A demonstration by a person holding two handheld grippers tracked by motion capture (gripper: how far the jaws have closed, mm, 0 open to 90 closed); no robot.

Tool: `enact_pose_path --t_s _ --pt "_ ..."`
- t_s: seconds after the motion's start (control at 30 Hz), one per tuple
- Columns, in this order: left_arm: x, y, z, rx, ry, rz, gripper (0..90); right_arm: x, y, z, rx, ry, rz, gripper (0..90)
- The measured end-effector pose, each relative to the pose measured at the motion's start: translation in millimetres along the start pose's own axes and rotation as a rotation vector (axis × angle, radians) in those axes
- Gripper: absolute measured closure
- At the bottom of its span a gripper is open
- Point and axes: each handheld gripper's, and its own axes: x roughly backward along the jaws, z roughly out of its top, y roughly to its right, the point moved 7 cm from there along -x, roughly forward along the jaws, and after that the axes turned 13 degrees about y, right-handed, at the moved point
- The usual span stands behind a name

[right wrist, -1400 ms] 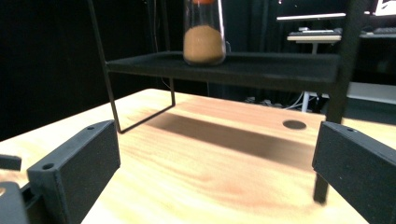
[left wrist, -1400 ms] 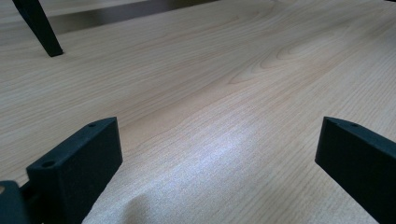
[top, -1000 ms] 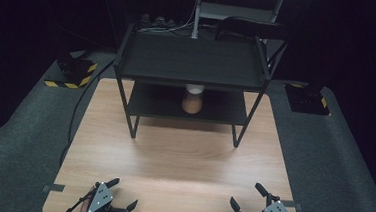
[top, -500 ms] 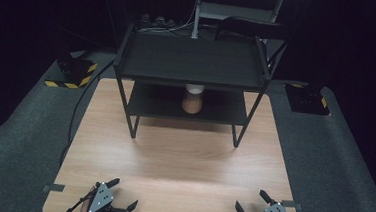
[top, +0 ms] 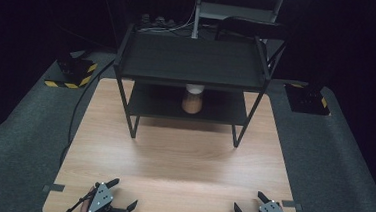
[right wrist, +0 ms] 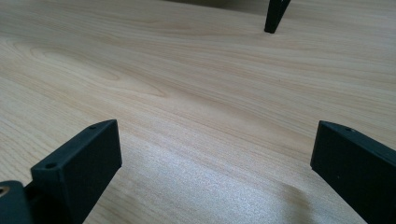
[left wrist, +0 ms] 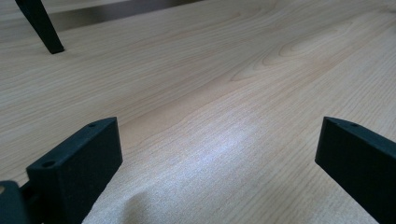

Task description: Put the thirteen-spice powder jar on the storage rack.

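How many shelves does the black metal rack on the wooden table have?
2: the black metal rack has a top shelf and a lower shelf, where a white-capped brown bottle stands.

Hands cut off by the bottom edge, behind both grippers. Jar (top: 192,100) on the shelf's (top: 216,108) lower board half hidden; contents unreadable.

Matt wood-grain table (top: 172,160) (smooth); matt black rack (top: 194,61).
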Motion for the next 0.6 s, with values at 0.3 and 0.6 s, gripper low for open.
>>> enact_pose_path --t_s 0.3,0.6 --pt "0.7 0.1 -0.3 -0.004 0.001 -0.008 0.7 -3.4 -0.9 2.1 -0.005 -0.038 -0.007 1.4" --pt "0.6 0.4 0.1 -0.005 -0.004 -0.011 0.7 -4.9 -1.4 2.9 0.003 -0.048 -0.002 1.4"
